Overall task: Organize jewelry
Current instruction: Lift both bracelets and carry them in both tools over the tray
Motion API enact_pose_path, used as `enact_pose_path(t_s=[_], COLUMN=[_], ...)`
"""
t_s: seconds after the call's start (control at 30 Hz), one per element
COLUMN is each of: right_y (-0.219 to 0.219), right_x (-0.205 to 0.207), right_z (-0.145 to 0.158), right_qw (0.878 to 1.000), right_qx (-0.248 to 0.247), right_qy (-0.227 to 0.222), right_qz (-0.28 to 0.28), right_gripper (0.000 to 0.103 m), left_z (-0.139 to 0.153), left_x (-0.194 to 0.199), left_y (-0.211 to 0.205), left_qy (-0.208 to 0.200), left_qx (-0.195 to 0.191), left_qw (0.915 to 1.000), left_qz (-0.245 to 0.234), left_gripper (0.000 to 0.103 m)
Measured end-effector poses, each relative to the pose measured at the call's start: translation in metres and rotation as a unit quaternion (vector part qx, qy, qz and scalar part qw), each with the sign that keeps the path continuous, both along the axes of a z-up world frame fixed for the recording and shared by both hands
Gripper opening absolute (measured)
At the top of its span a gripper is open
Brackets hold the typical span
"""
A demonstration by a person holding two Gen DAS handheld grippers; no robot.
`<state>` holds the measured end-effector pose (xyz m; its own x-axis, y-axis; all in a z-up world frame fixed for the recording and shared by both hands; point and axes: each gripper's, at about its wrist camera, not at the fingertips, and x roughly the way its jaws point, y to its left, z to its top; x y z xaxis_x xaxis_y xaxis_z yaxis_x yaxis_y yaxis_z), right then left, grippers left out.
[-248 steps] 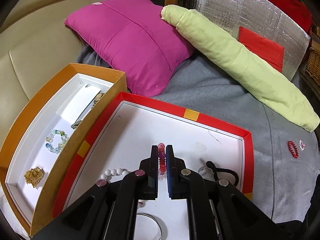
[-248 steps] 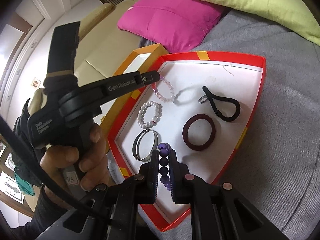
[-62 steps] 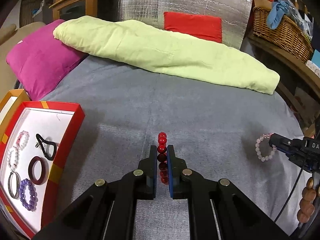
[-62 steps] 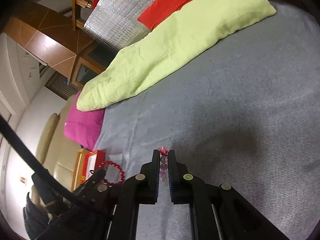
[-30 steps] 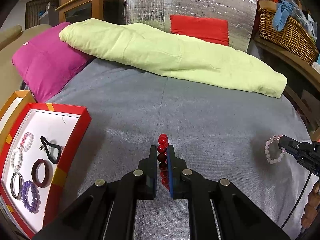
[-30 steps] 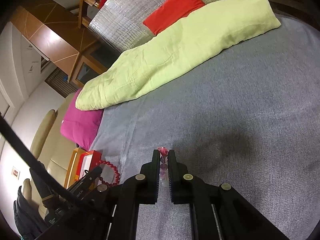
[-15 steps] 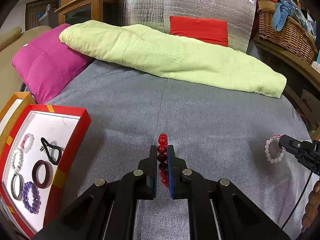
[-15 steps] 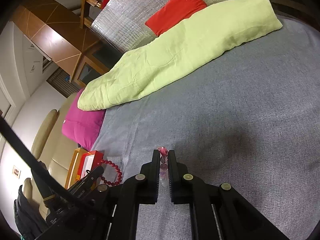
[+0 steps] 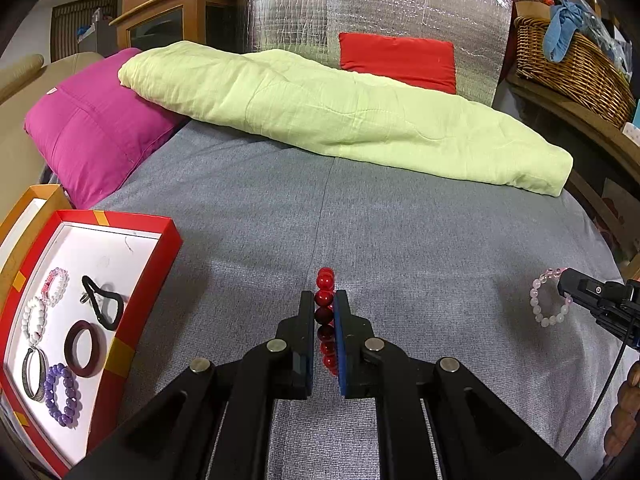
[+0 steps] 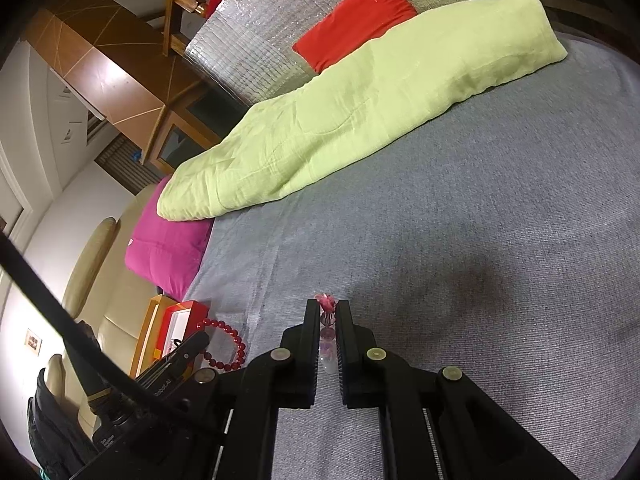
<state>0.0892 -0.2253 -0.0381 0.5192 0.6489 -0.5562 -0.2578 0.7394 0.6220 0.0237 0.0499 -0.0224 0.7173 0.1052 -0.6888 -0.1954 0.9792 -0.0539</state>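
Nearest in the left wrist view, the left gripper is closed on a red bead bracelet, pinched edge-on so the beads stack between the pads. It is held clear above the grey bedspread, probably so it can be carried without snagging.

In the right wrist view, the right gripper is likewise clamped on a pale pink bead bracelet, a small pink charm at its top. Seen from the left camera, that bracelet dangles as a loop at the far right.

To the left lies a red-rimmed tray with a white floor. It holds a purple bead bracelet, a dark red ring band, a metal bangle, a white bead bracelet, a pink-and-white one and a black looped cord. An orange box sits beside it.

Open bedspread separates the grippers from the tray; nothing blocks the way. Farther back lie a magenta pillow, a long lime-green bolster, a silver foil panel and a wicker basket.
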Motion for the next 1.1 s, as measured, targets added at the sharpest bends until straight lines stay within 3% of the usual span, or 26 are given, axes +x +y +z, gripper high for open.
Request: enact_pose_path(t_s=[0.77, 1.1], right_y=[-0.001, 0.009], right_x=[0.001, -0.004], right_z=[0.001, 0.005], right_qw=[1.0, 1.0], right_qx=[0.0, -0.017], right_qy=[-0.001, -0.007], right_qz=[0.004, 0.011], right_gripper=[0.008, 0.008], left_z=[0.0, 0.023], left_x=[-0.001, -0.016], left_y=[-0.001, 0.015], left_qy=[-0.004, -0.027], left_qx=[0.002, 0.004], left_qw=[1.0, 0.9996], left_qz=[-0.001, 0.011], left_gripper=[0.009, 0.009])
